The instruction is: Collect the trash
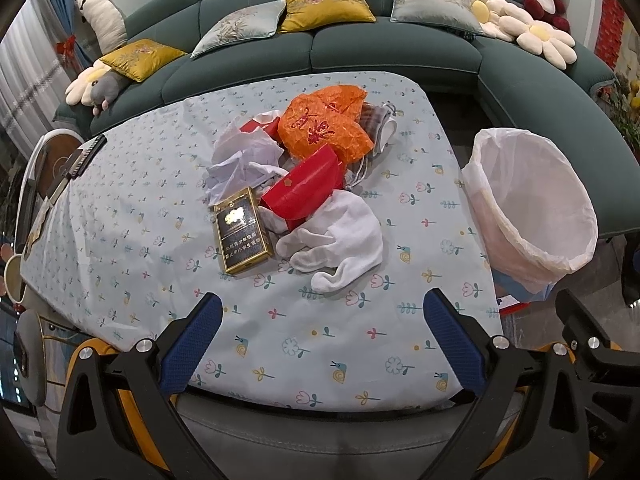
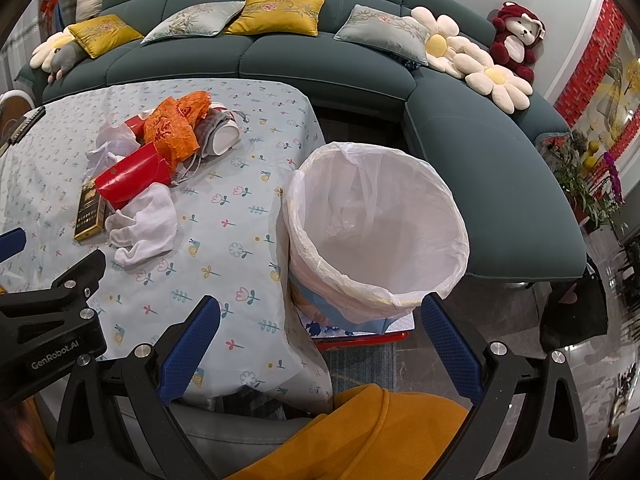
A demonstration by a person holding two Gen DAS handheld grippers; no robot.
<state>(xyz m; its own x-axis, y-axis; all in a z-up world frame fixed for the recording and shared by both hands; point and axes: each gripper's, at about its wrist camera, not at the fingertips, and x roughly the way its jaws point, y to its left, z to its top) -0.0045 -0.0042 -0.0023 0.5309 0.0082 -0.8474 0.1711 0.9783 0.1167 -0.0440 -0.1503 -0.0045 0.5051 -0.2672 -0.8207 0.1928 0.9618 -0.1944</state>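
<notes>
A heap of trash lies mid-table: a dark cigarette pack with gold edges [image 1: 242, 236], a red paper box [image 1: 306, 188], an orange crinkled bag [image 1: 324, 122], crumpled white paper [image 1: 244, 160] and a white sock or glove [image 1: 340, 240]. A bin lined with a white bag [image 1: 528, 208] stands off the table's right edge; it also shows in the right wrist view [image 2: 376, 228]. My left gripper [image 1: 322, 312] is open and empty above the table's near part, short of the heap. My right gripper [image 2: 320, 316] is open and empty near the bin's near rim.
The table wears a light blue flowered cloth [image 1: 160, 208]. A white cup [image 2: 224, 136] lies tipped behind the orange bag. A dark remote [image 1: 86, 154] lies at the far left edge. A green sofa [image 2: 480, 152] with cushions wraps the back and right.
</notes>
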